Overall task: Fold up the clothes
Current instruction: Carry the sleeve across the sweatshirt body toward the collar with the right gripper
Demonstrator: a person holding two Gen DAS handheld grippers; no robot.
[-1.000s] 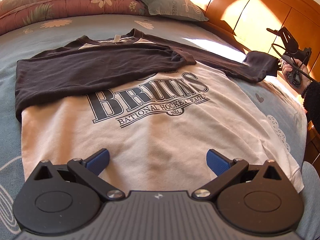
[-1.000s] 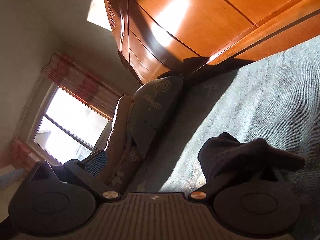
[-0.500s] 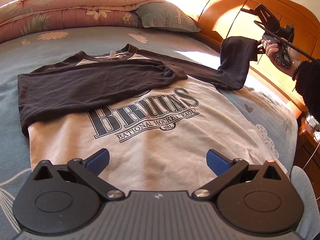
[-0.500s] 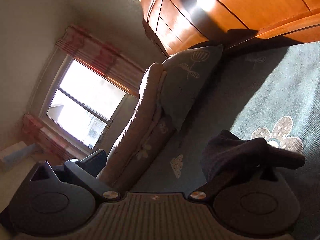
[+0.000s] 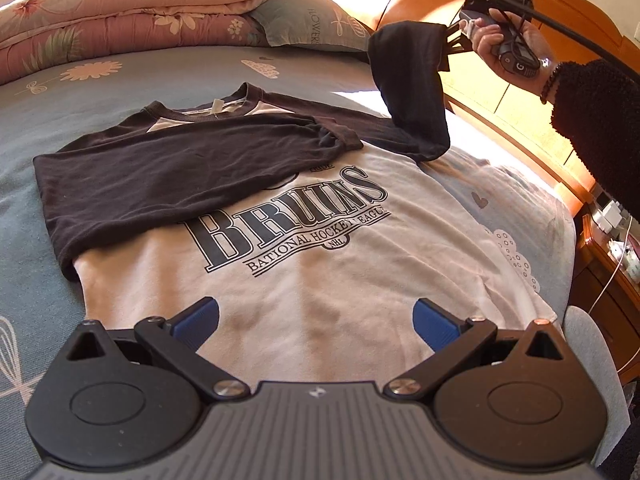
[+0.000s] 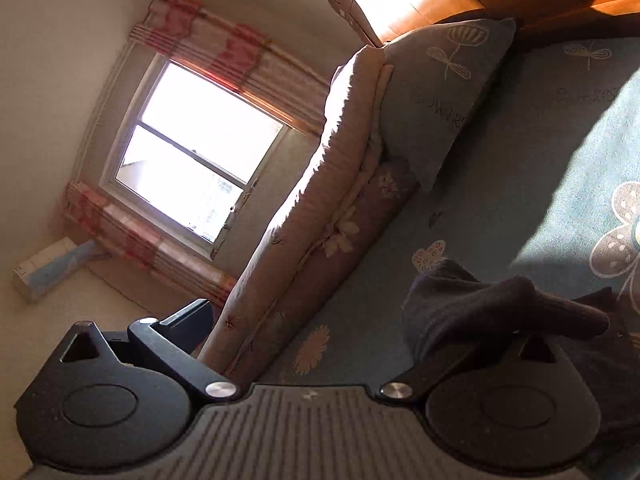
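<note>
On the bed, a cream shirt printed "BRUINS" lies flat, one dark sleeve folded across its chest toward 9 o'clock. The left gripper hovers over the hem, jaws spread wide and holding nothing. At 1 o'clock a hand holds the right gripper above the bed, the other sleeve hanging from it. From the right wrist, that cuff drapes over one finger while the opposite finger stands well apart; whether the jaws pinch the cloth I cannot tell. Pillow and quilts sit at 12 o'clock.
</note>
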